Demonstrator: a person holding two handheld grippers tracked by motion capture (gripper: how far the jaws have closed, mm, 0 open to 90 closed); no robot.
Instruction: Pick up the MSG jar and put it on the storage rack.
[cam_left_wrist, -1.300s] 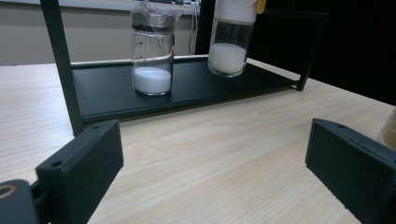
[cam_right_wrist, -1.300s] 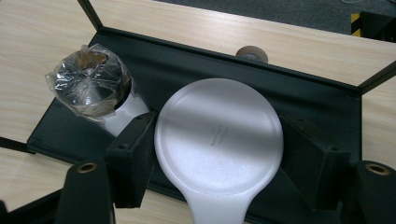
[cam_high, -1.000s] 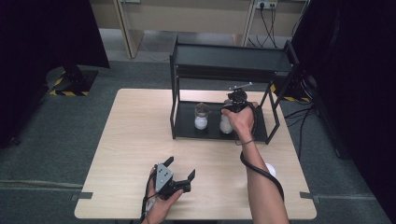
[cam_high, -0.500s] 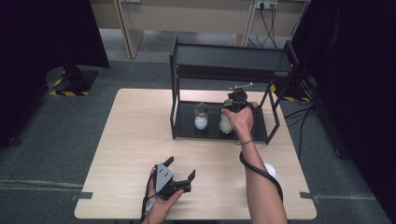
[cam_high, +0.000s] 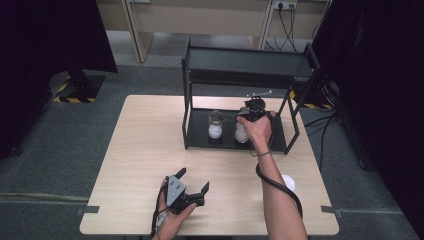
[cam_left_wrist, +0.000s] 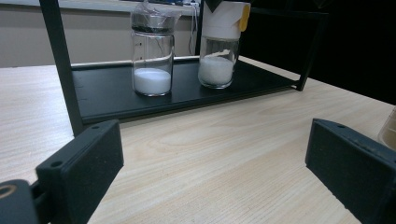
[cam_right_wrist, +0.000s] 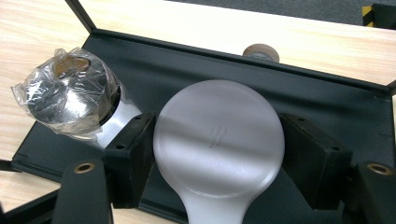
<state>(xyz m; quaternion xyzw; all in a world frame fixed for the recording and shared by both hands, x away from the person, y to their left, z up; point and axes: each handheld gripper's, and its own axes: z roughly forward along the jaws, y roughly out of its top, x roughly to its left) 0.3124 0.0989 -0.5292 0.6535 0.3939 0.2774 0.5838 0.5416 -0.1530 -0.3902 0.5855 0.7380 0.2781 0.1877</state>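
Nearest the person, the left tongs (cam_high: 192, 186) are resting low over the front of the wooden desk (cam_high: 145, 145), jaws spread wide and gripping nothing; in the left gripper view, bare wood is lying between the two black jaws. Off to the right, near the desk's front edge, a small white round object (cam_high: 288, 182) is sitting by the person's right forearm.

Farther back, the right tongs (cam_right_wrist: 215, 154) are reaching onto the lower tray of the black rack (cam_high: 200, 135). Their jaws are standing on either side of the white-capped jar (cam_right_wrist: 218, 149); whether they are pressing on the cap or just beside it, I cannot tell. This jar is standing upright on the tray, holding white powder. Just beside it, on the same tray, a plastic-wrapped jar (cam_right_wrist: 70, 95) of white powder is standing.
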